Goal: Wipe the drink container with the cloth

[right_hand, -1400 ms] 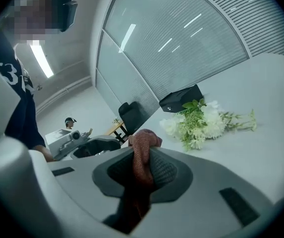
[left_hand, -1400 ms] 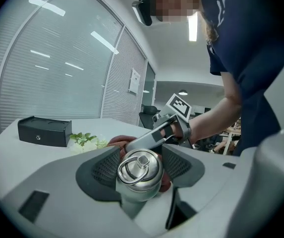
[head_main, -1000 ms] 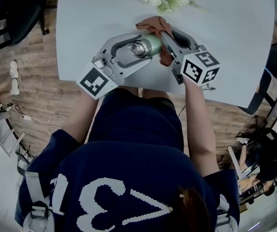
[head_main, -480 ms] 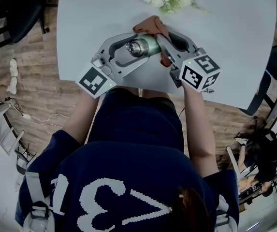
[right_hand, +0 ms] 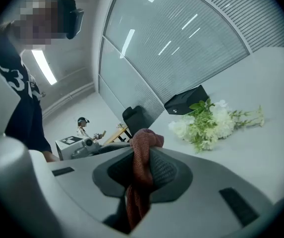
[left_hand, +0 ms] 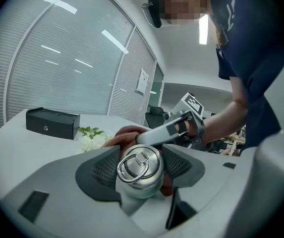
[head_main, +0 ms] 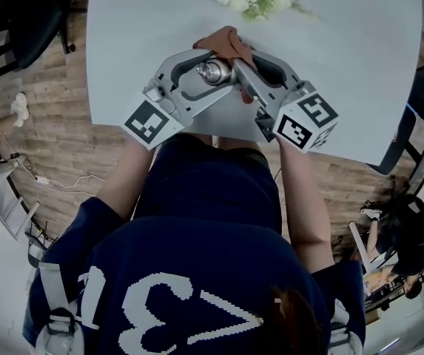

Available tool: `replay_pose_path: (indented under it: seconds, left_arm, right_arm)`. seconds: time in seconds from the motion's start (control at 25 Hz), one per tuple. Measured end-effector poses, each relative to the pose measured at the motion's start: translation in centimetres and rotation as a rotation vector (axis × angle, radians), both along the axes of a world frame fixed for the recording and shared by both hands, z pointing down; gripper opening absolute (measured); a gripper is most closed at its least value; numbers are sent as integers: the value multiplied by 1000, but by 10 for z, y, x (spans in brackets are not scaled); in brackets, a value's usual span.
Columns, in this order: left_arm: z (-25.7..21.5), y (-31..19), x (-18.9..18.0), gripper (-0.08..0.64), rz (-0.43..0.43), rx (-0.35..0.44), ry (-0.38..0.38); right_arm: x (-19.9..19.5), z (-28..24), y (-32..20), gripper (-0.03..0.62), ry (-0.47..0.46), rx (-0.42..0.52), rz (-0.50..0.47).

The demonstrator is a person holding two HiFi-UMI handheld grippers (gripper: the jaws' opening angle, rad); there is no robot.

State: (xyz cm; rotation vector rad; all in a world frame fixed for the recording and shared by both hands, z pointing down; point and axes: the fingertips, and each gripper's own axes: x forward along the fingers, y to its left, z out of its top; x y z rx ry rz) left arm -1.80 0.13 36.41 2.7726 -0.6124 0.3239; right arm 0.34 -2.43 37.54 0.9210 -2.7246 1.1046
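Left gripper (left_hand: 141, 168) clamps the drink container (head_main: 213, 72) while right gripper (right_hand: 141, 171), pinching the cloth (right_hand: 144, 141), seems mid-wipe on its far side; next likely needs a firm pass round its right side.

Office, most likely a glass-walled meeting room. Evidence: tall glass partitions (left_hand: 72, 58) with slatted blinds, strip ceiling light (left_hand: 203, 29), large white table (head_main: 345, 65), black office chairs (head_main: 19, 28) pulled up around it, wood-look plank floor (head_main: 56, 146) with loose cables (head_main: 56, 183). Black box (left_hand: 52, 123) and white flowers (left_hand: 92, 139) sit on the table. Another person (right_hand: 84, 125) sits by a desk (right_hand: 114, 133) further back.
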Motion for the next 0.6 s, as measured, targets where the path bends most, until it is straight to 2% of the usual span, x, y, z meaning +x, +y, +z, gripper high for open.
replay_pose_path:
  seconds: [0.28,0.4,0.48,0.6]
  left_arm:
    - [2,-8,-6,268,-66,-55,29]
    - [2,-12,-6,268,-101,-82,34]
    - [3,-14,-6,268,-120,-103,32]
    - [3,-18,-4,268,-139,-124,32]
  right_arm:
    - [44,61,-5,72,159,-67,146]
    - [53,75,-6,72,213,-81,179]
    - [51,70,-6,72,193,-75,180]
    - [39,48,-6,72,104,-41,166]
